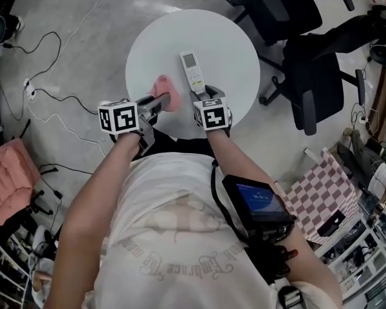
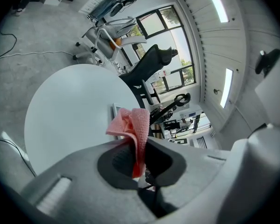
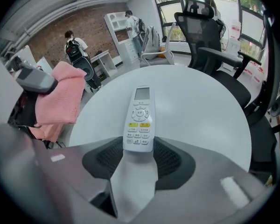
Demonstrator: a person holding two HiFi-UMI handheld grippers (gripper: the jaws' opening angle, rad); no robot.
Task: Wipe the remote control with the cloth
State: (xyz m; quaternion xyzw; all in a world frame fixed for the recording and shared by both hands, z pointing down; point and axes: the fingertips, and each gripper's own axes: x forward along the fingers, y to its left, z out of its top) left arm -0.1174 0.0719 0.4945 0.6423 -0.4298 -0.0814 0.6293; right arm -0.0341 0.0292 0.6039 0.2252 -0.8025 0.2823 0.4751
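Left tool point(image 2: 137, 150), seen along its own jaws: I am pinching the pink cloth point(image 2: 133, 125) between the two pads, which are pressing together on its lower edge while the rest is bunching up above them. Right tool point(image 3: 139, 153): I am holding its jaws spread, and the near, button end of the remote control point(image 3: 140, 115) is sitting in the gap between the pads; the pads are standing close on either side of it, without a visible squeeze. The remote control is lying face up on the round white surface point(image 3: 200, 111), display end pointing away from me, in the half nearer my body. From the head view, the cloth is hanging just left of the remote's near end and apart from it; whether it is touching the surface I cannot tell. The marker cubes point(image 1: 118, 117) on both tools are facing up at the near rim. Beyond the surface, dark office chairs point(image 1: 312, 82) are standing to the right on the grey floor point(image 1: 64, 50), black cables point(image 1: 51, 95) are trailing across it to the left, and a checked fabric point(image 1: 321, 192) is lying at the lower right. In the right gripper view, a person with a backpack point(image 3: 74, 48) is standing well off by white shelving.
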